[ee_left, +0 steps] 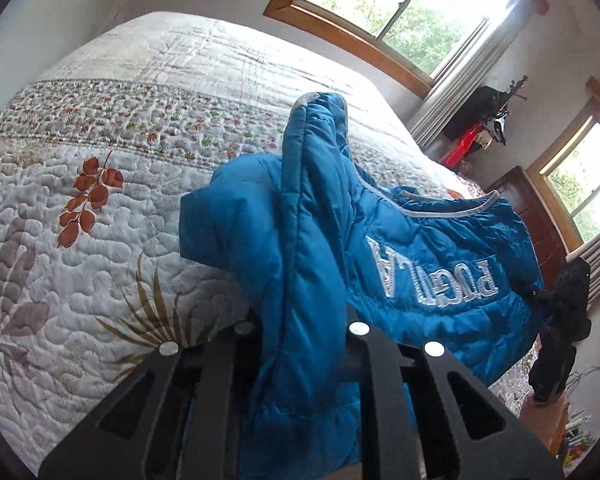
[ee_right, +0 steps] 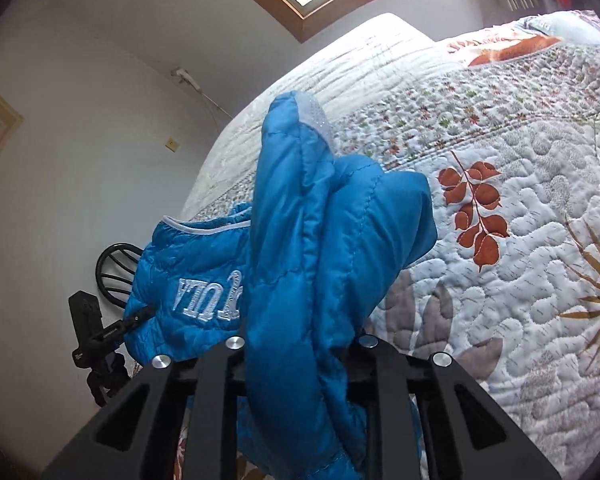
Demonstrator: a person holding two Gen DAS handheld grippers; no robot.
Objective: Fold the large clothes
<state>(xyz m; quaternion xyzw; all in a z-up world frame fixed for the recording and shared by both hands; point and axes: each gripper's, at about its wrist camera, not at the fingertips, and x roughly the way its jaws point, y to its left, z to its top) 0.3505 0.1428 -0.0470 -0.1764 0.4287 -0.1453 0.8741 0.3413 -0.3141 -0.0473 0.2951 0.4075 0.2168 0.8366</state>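
Blue puffy jacket (ee_left: 300, 240) is bunching at frame centre because left gripper (ee_left: 304, 344) and right gripper (ee_right: 300, 356) jaws are pinching it above the bed (ee_left: 120, 200).

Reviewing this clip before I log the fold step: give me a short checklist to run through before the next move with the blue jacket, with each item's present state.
1. Left gripper clamped on the blue jacket: ok, a padded fold is pinched between its fingers.
2. Right gripper clamped on the jacket: ok, a thick fold sits between its fingers.
3. Jacket stretched flat between the two grips: not ok, the fabric bunches and sags.
4. Lettering on the outward face: ok, it shows in both wrist views.
5. Bare quilt beyond the jacket to lay it down: ok.
6. Sleeves tucked in: cannot tell, both are hidden by the bunched fabric.
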